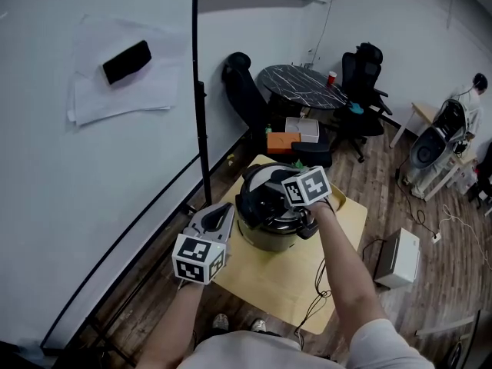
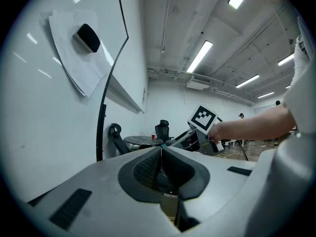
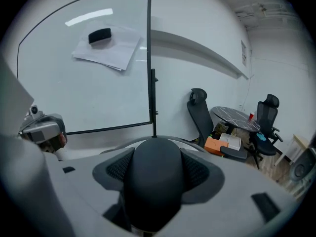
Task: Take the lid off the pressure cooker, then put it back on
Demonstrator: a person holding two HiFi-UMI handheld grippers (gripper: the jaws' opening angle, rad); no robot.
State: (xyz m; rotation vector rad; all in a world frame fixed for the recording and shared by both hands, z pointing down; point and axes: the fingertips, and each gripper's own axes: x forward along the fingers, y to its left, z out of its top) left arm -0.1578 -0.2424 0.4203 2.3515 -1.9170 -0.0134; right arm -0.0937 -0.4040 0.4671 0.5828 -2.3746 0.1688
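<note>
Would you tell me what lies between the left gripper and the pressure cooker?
Nothing. In the head view the left gripper, shut and empty, sits just left of the pressure cooker, with only a bare gap between them.

An office or meeting room; a wall whiteboard [image 1: 77,191] with an eraser [image 1: 127,61] and papers [image 1: 115,94] stuck on it; black swivel chairs [image 1: 367,91] round a dark marbled desk [image 1: 298,84]; ceiling strip lights [image 2: 199,56]; wooden floor [image 1: 453,267].
</note>
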